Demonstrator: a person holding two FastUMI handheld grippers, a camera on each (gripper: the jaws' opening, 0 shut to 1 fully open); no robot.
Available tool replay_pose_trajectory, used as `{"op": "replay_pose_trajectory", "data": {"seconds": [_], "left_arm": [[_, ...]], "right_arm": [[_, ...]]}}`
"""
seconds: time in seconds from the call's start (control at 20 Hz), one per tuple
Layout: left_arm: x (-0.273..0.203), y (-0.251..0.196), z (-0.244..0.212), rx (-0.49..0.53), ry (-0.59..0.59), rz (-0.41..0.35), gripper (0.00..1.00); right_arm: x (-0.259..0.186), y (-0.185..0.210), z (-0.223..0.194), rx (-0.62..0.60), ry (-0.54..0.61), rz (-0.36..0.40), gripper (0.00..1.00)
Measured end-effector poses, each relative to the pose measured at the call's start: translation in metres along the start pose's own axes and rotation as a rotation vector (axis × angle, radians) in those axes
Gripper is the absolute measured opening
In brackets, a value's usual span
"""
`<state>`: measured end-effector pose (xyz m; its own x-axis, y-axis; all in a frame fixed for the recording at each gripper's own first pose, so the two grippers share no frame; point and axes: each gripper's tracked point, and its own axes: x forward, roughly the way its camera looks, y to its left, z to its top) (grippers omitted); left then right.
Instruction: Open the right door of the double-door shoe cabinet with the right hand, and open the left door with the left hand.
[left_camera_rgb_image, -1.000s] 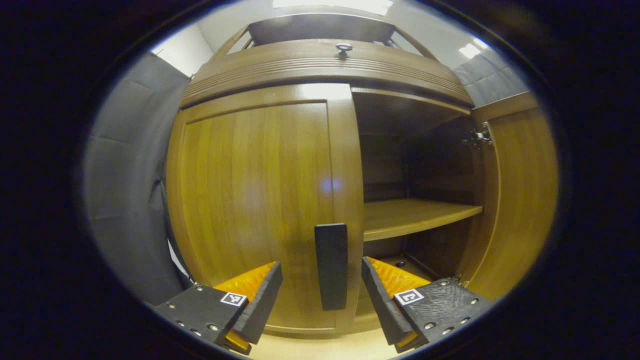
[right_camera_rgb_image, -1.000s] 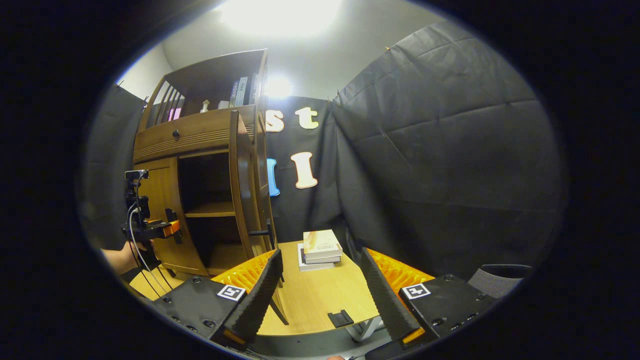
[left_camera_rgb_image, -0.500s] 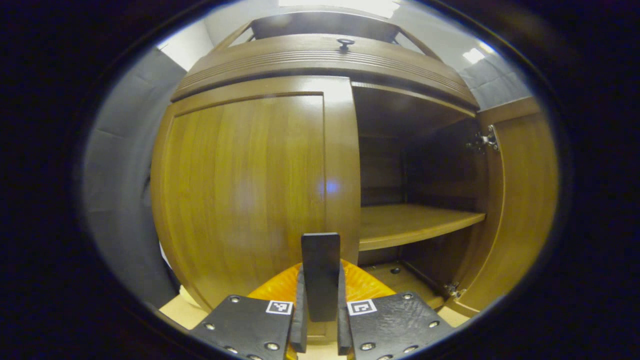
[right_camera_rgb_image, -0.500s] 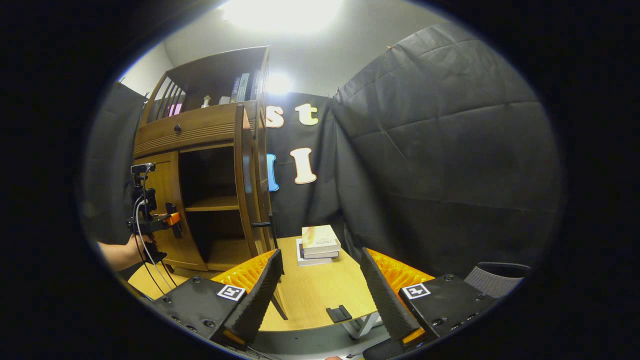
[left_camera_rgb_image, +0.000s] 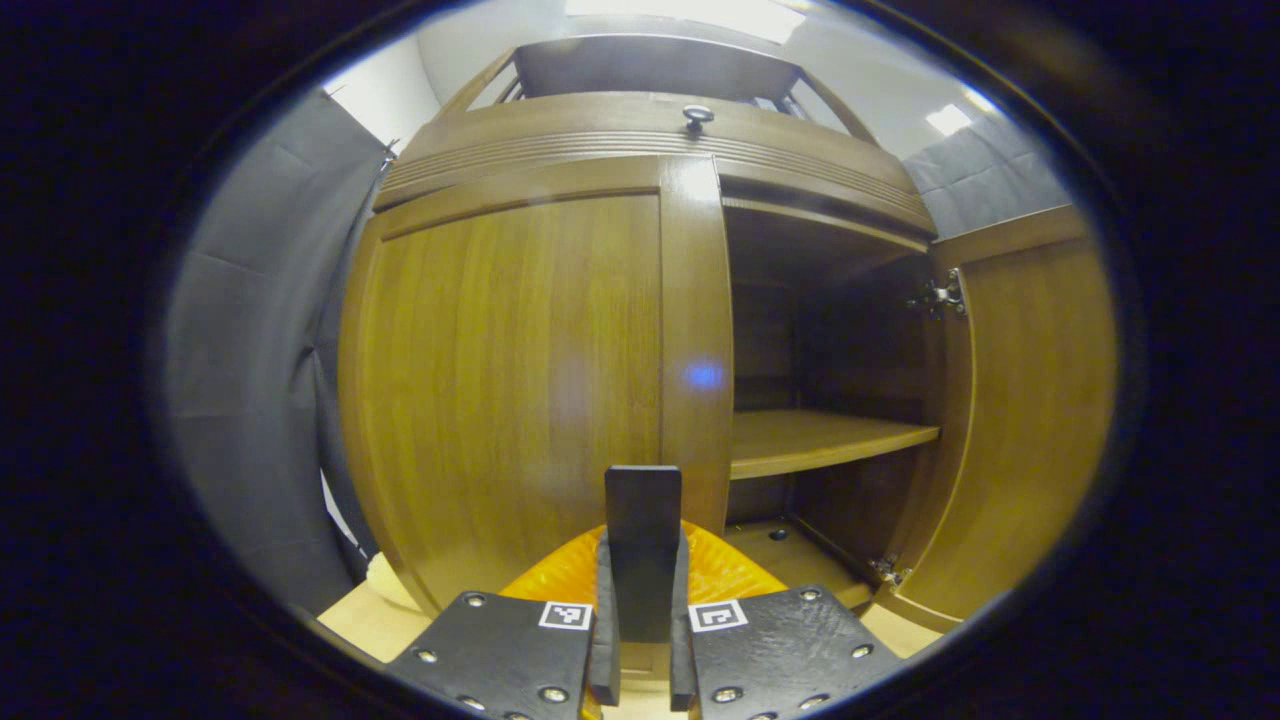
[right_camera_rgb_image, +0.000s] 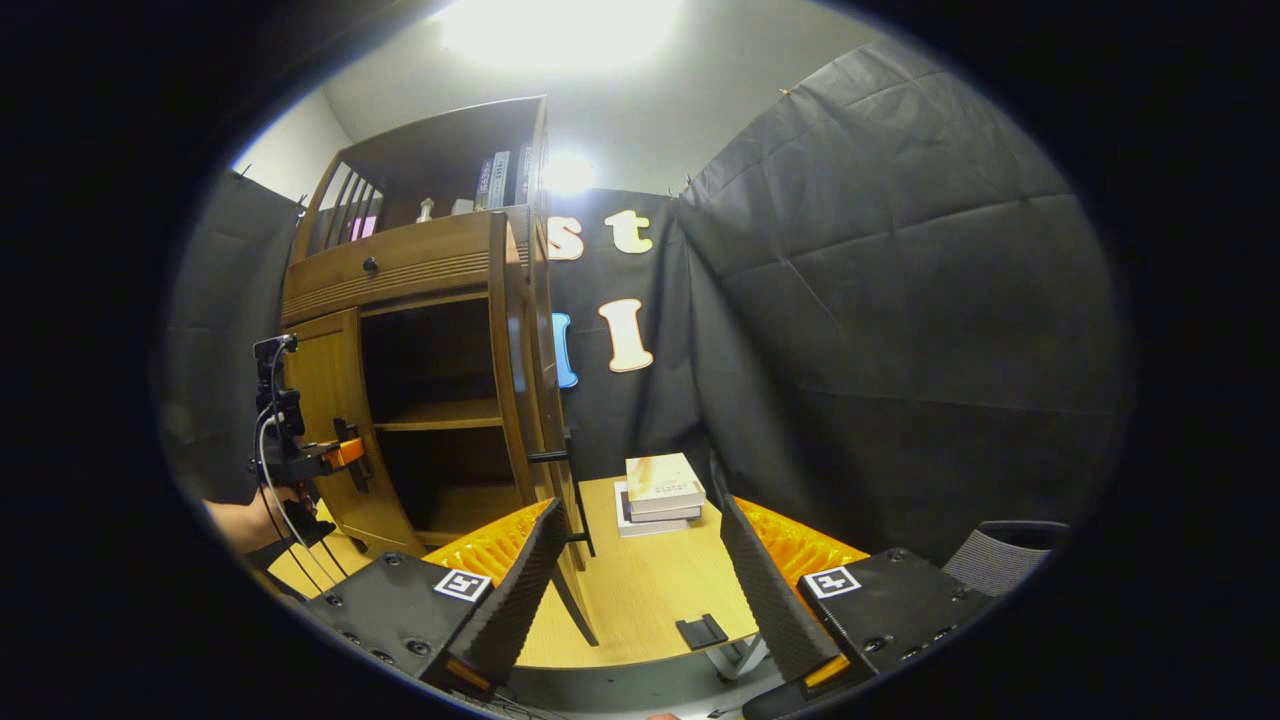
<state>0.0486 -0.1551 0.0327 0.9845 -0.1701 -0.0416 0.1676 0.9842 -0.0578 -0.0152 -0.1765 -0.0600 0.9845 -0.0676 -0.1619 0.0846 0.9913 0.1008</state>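
The wooden shoe cabinet (left_camera_rgb_image: 640, 140) stands right in front in the left gripper view. Its left door (left_camera_rgb_image: 520, 380) looks closed or nearly so. My left gripper (left_camera_rgb_image: 641, 610) is shut on that door's black vertical handle (left_camera_rgb_image: 643, 530), one finger on each side. The right door (left_camera_rgb_image: 1030, 420) stands swung wide open, showing a bare inner shelf (left_camera_rgb_image: 820, 440). In the right gripper view my right gripper (right_camera_rgb_image: 640, 590) is open and holds nothing, well back from the cabinet (right_camera_rgb_image: 420, 270). The open right door (right_camera_rgb_image: 515, 380) shows edge-on there, and the left gripper (right_camera_rgb_image: 310, 455) is at the left door (right_camera_rgb_image: 330, 420).
A low wooden table (right_camera_rgb_image: 640, 590) beside the cabinet carries a small stack of books (right_camera_rgb_image: 660, 490) and a small black piece (right_camera_rgb_image: 703, 631). A chair back (right_camera_rgb_image: 1000, 560) shows at the right. Black cloth walls close in behind and to the side. A drawer knob (left_camera_rgb_image: 697, 117) sits above the doors.
My left gripper moved in and shut on the left door's handle, then shifted slightly. The right gripper stayed open and its view swung a little, sliding the cabinet rightward.
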Motion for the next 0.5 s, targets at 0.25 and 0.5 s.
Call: {"op": "replay_pose_trajectory", "data": {"seconds": [0.25, 0.5], "left_arm": [[-0.036, 0.010, -0.001, -0.001, 0.001, -0.016, 0.21], [-0.068, 0.022, 0.000, -0.013, 0.002, -0.009, 0.21]], "right_arm": [[0.004, 0.020, -0.002, -0.010, -0.001, 0.050, 0.98], [0.004, 0.036, 0.002, -0.035, -0.011, 0.086, 0.98]]}}
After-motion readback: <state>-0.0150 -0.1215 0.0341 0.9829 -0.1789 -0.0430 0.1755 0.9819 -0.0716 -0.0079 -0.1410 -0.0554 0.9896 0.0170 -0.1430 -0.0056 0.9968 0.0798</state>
